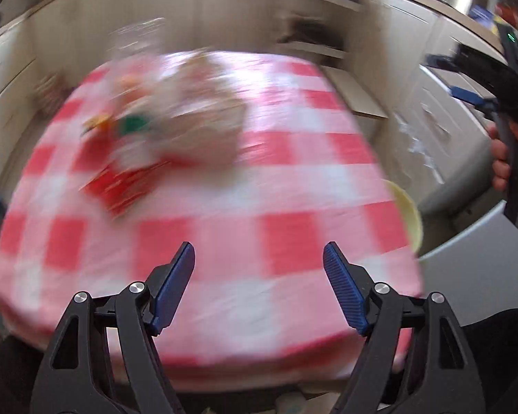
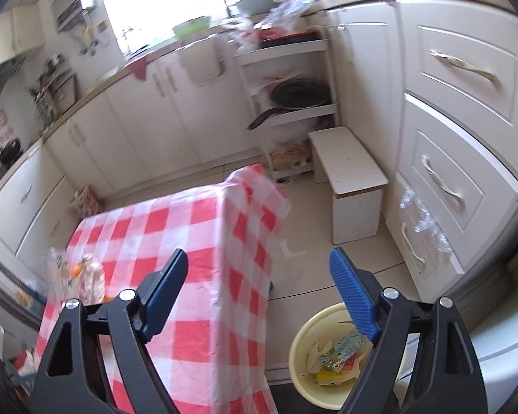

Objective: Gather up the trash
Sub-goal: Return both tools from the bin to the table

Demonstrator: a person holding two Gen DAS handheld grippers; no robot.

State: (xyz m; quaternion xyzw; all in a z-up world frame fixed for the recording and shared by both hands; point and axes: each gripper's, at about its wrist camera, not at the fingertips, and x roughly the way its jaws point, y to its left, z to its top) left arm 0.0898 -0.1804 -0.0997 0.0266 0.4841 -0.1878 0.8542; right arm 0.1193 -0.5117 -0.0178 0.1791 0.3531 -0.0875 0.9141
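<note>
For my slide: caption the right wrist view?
Open right gripper above yellow bin of trash beside checkered table.

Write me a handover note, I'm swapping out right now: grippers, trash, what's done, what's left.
Left gripper: open, empty, facing the checkered table.
Right gripper: open, empty, off the table's right side, above the yellow bin.
Bin stands on the floor beside the table; some wrappers are already in it.
Left: a blurred pile of trash on the table's far left, including a red packet. Pick each piece and drop it in the bin.
</note>
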